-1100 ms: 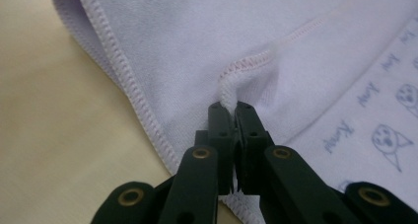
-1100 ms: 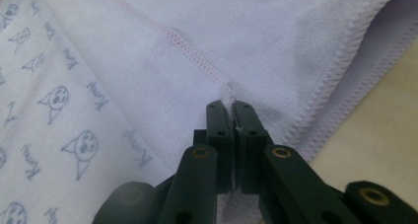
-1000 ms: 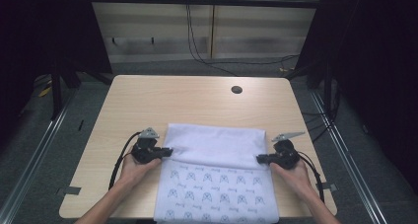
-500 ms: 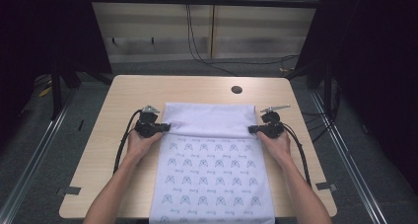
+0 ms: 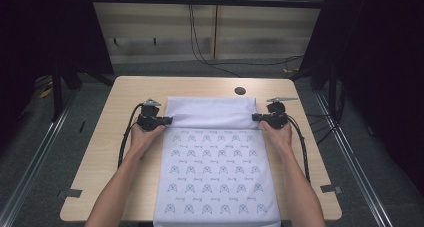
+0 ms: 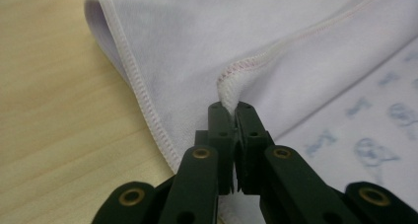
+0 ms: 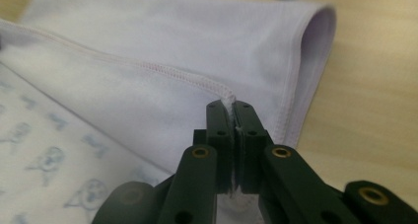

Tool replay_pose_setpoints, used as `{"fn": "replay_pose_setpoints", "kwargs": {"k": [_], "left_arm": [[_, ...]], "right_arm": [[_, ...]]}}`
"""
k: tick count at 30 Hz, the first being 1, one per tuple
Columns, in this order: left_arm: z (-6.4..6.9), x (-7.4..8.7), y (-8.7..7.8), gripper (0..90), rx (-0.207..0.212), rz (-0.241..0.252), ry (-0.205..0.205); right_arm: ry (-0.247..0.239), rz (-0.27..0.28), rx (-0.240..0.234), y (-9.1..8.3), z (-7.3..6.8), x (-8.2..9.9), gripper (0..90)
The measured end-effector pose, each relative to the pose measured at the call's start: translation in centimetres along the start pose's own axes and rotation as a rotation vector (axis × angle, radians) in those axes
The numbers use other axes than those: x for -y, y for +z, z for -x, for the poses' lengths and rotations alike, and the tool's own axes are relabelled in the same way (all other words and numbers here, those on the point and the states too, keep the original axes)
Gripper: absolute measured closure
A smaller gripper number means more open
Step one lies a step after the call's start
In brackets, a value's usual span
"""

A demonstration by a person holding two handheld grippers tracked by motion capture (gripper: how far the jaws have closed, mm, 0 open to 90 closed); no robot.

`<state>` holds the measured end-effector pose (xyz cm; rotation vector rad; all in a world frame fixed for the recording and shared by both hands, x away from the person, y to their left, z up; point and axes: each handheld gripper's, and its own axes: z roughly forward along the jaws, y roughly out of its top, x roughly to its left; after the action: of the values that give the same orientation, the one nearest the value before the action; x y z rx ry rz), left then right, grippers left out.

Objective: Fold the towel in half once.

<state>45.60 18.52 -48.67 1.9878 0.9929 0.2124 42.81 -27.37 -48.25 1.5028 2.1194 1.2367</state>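
on the left of the high view, the left gripper [image 5: 167, 120] lies low over the wooden table [image 5: 100, 152], with the person's left hand [image 5: 142, 137] behind it. its jaws are pinched tight on the hemmed edge of the white cloth [image 5: 215, 167]; in the left gripper view the stitched hem [image 6: 231, 83] bunches up between the two black tips of the left gripper [image 6: 229, 108]. the cloth lies flat down the middle of the table, its blue printed pattern facing up, and its near end hangs over the table edge toward the person. its far end is folded back over itself, so a plain white band [image 5: 210, 112] runs between the two grippers. a small dark round hole [image 5: 240, 91] sits in the tabletop just beyond the fold. on the right, the right gripper [image 5: 256, 118] is likewise clamped on the cloth's hem, held by the right hand [image 5: 276, 132]; the right gripper view shows the right gripper [image 7: 228, 107] with the seam [image 7: 224, 93] squeezed between its tips.
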Motion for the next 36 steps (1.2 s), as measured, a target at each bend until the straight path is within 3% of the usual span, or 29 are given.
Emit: {"fn": "replay_pose_setpoints", "kwargs": {"k": [3,8,13,15,16,22,26,27,29,31,33,35,36], "left_arm": [[0.5,-1.2,-2.6,87.4,0.038,0.065,0.011],[3.2,-3.4,-7.4,87.4,0.072,0.160,0.083],[5.1,-4.4,-11.7,87.3,0.118,0.215,0.122],[5.5,-4.5,-12.3,87.3,0.131,0.224,0.130],[6.5,-4.5,-13.6,87.3,0.138,0.242,0.150],[9.3,-5.0,-17.8,87.2,0.153,0.301,0.213],[11.9,-5.5,-20.5,87.3,0.162,0.350,0.253],[12.2,-5.3,-21.1,87.3,0.181,0.376,0.242],[12.6,-4.5,-21.2,87.3,0.173,0.352,0.256],[12.6,-2.9,-20.6,87.3,0.202,0.313,0.225],[12.6,-0.5,-19.6,87.2,0.204,0.274,0.204],[12.4,2.2,-18.4,87.2,0.247,0.237,0.179],[12.3,3.6,-17.8,87.2,0.247,0.205,0.165]], "right_arm": [[-0.015,0.077,-0.027,-2.6,-0.1,-1.8,87.4],[-0.058,0.155,-0.019,-7.0,-2.0,-3.9,87.5],[-0.093,0.213,-0.067,-11.2,-3.9,-4.4,87.5],[-0.117,0.216,-0.059,-12.7,-4.7,-4.6,87.5],[-0.120,0.206,-0.064,-13.4,-5.1,-4.6,87.5],[-0.158,0.256,-0.122,-17.7,-6.8,-4.0,87.5],[-0.209,0.299,-0.103,-21.1,-8.5,-4.6,87.5],[-0.217,0.312,-0.105,-21.9,-8.9,-4.7,87.5],[-0.224,0.322,-0.126,-23.2,-9.5,-4.2,87.5],[-0.240,0.297,-0.125,-23.5,-9.9,-3.0,87.5],[-0.243,0.257,-0.138,-23.2,-10.0,-1.0,87.5],[-0.225,0.218,-0.173,-22.5,-9.8,1.6,87.5],[-0.214,0.194,-0.177,-22.1,-9.8,3.0,87.5]]}}
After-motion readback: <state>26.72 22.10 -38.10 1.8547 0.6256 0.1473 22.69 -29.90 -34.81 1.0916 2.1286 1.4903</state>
